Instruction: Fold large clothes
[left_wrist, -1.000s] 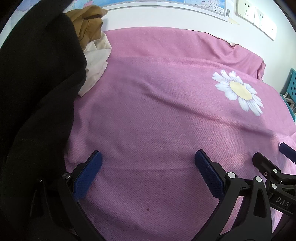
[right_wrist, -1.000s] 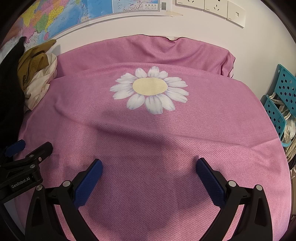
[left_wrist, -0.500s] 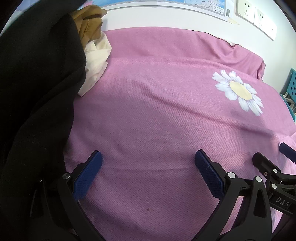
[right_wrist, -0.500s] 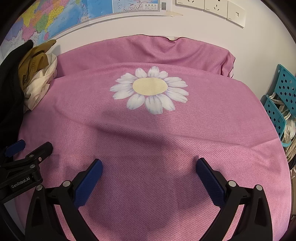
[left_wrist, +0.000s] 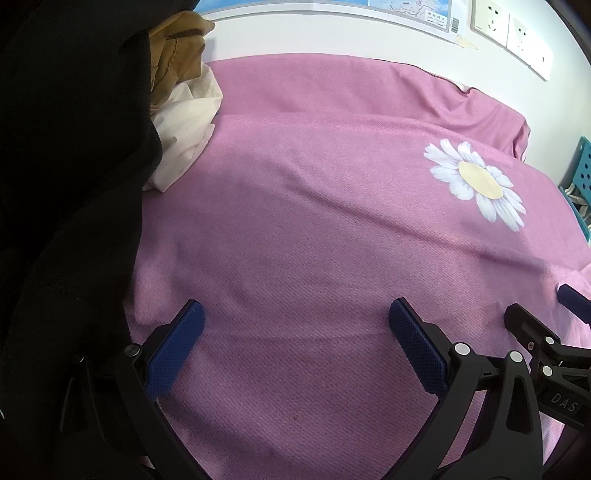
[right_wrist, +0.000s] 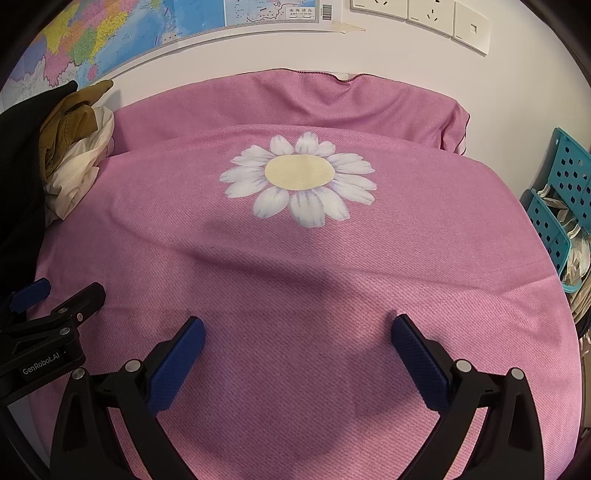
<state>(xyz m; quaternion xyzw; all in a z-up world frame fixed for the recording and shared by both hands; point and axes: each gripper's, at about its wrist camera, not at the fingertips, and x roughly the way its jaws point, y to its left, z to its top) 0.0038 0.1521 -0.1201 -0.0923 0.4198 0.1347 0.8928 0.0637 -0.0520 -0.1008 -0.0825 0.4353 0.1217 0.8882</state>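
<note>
— What's changing?
— The black garment (left_wrist: 66, 206) at the frame's left is creeping further across the left view; my grippers are barely shifting.
— Holding anything?
— No. My left gripper (left_wrist: 295, 347) and right gripper (right_wrist: 297, 350) are both hovering spread wide over the pink blanket (right_wrist: 295, 266).
— Next?
— Probably reaching left and pinching that garment.

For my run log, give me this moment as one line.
left gripper: open, empty | right gripper: open, empty | pink daisy cloth: spread flat | black garment: heaped left, untouched | fold: not begun

White wall (right_wrist: 369, 55), map (right_wrist: 110, 33), sockets (right_wrist: 428, 11).
</note>
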